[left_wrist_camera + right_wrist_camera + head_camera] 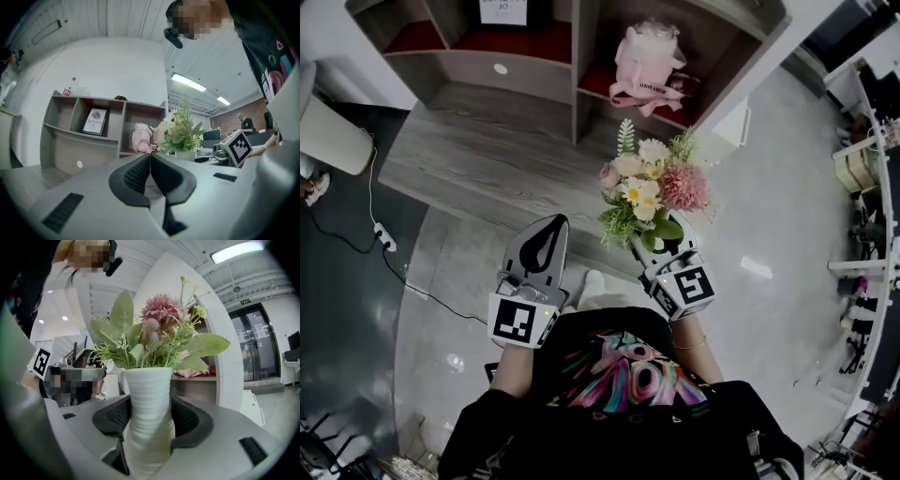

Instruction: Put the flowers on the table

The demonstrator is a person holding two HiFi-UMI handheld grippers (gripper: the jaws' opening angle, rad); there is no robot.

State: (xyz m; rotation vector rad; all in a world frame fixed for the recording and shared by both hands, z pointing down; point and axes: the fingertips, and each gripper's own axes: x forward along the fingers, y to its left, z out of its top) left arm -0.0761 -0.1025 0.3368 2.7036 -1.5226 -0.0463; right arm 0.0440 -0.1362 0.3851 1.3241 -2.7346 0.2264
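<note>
A bunch of pink, cream and green flowers [648, 188] stands in a white ribbed vase [149, 413]. My right gripper [667, 246] is shut on the vase, its black pads [190, 420] pressing both sides; the vase is upright and carried in the air in front of the person. In the left gripper view the flowers [180, 132] show to the right, with the right gripper's marker cube [238, 146] beside them. My left gripper [546, 228] is held at the same height to the left, jaws together with nothing between them.
A grey shelf unit [581, 56] with red-backed compartments stands ahead; one compartment holds a pink gift box [647, 61], another a framed sign [95, 121]. A cable and power strip [384, 236] lie on the floor at left. Desks and chairs [867, 225] line the right side.
</note>
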